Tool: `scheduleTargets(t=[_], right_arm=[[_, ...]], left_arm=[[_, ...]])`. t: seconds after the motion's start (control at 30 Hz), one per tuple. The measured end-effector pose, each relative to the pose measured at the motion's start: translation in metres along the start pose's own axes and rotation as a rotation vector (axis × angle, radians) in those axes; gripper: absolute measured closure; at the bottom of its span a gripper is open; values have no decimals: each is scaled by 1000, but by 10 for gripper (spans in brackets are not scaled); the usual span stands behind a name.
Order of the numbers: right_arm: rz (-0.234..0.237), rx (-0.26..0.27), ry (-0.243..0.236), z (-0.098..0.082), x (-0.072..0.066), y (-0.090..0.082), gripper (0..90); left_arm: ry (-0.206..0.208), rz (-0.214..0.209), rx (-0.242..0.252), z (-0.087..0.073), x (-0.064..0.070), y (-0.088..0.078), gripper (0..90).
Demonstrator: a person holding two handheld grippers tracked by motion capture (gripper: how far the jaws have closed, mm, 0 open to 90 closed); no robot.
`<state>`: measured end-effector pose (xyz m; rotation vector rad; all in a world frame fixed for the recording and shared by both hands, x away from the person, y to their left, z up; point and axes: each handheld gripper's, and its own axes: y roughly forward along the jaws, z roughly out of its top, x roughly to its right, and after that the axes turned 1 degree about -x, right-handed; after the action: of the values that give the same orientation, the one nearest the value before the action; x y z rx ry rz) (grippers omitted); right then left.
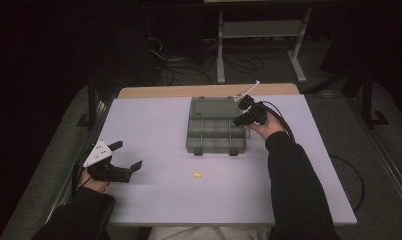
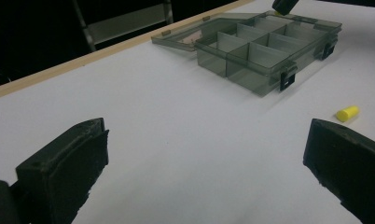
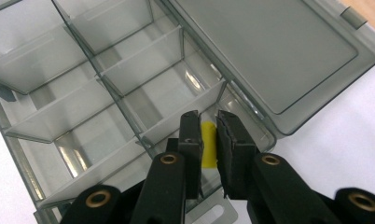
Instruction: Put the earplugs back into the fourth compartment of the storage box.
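**Right hand-held gripper holds a yellow plug at the organizer box; left one rests open**

The worktop [image 1: 289, 190] is a pale lavender sheet with a wooden strip along its far edge. The organizer box [image 1: 216, 132], smoky transparent plastic with divided compartments, sits near the middle of the far edge, its lid [image 1: 213, 107] laid open flat toward that edge.

The right forearm, in a dark sleeve [image 1: 294, 185], extends from the near edge to the box's right side. The right hand-held gripper [image 3: 209, 135] is closed on a small yellow plug [image 3: 208, 144], held over a compartment at the box's right edge, next to the lid hinge.

The left hand-held gripper [image 1: 124, 159] sits low near the worktop's left edge, jaws spread wide and gripping nothing, pointing toward the box.

A second yellow plug [image 1: 197, 175] lies on the worktop between the box and the near edge, apart from both.
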<state>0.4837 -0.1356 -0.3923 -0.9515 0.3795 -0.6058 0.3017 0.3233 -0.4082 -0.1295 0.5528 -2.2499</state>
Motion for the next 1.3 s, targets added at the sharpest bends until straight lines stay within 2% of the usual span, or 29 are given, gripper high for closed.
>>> scheduleTargets(t=[0.17,0.27,0.37,0.4,0.47,0.63,0.73,0.83,0.9,1.03,1.1,1.13,1.23,1.3], right_arm=[[10,9,-3,-1,-1,0,760],[-10,15,13,-1,-2,-3,549],[-19,39,23,-3,-3,-11,417],[-19,39,23,-3,-3,-11,417],[-9,64,49,-5,-3,-20,301],[-19,96,59,-9,-5,-35,141],[-18,108,50,-10,-8,-41,126],[-10,144,46,-11,-14,-53,3],[-6,154,45,-11,-18,-59,0],[2,164,13,-11,-28,-65,0],[3,162,5,-11,-31,-66,0],[10,152,-14,-11,-38,-66,0],[21,138,-34,-10,-46,-66,0],[28,145,-49,-9,-52,-66,0]], left_arm=[[0,0,-1,0,0,0,0],[1,0,0,0,0,0,0],[1,0,-1,0,0,0,0],[1,-1,-2,0,0,0,0],[1,-1,-1,0,0,0,0],[2,2,-4,0,0,0,0],[2,3,-4,0,0,0,0],[3,4,-5,0,0,0,0],[2,4,-5,0,0,0,0],[3,4,-6,0,0,0,0],[4,4,-6,0,0,0,0],[4,4,-7,0,0,0,0],[2,4,-6,0,0,0,0],[3,3,-6,0,0,0,0]])
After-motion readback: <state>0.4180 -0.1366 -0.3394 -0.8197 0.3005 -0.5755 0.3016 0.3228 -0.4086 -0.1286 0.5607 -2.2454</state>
